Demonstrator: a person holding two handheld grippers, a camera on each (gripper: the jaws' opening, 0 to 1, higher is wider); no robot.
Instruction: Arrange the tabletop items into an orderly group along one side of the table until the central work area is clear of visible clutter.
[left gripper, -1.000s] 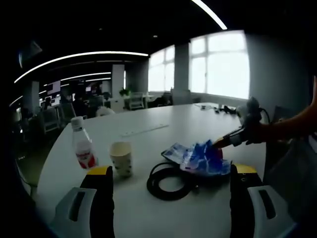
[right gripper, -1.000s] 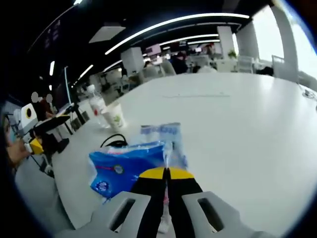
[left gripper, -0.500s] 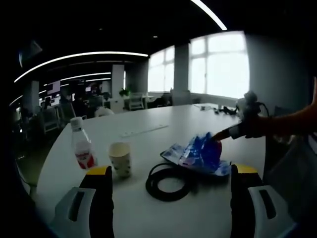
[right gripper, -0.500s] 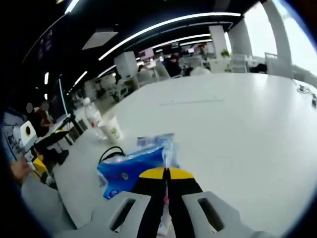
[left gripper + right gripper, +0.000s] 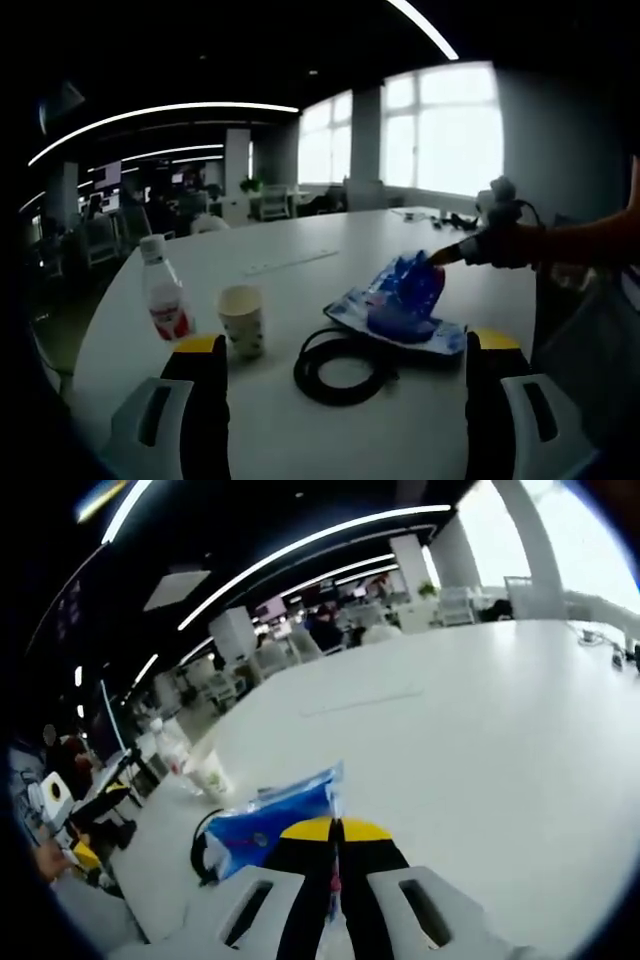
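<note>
Overhead strip-lit office; white table [image 5: 330, 250]; right claw [image 5: 335, 832] pinches blue packet [image 5: 405, 300], left claw [image 5: 340, 350] gapes.

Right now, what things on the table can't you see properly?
- Blue packet: print too small and blurred in both views; the right gripper covers its pinched corner in the right gripper view.
- Black cable coil: its far side is hidden under the packet in the left gripper view.
- Bottle label: too small to read.
- Paper cup: inside hidden by its angle.
</note>
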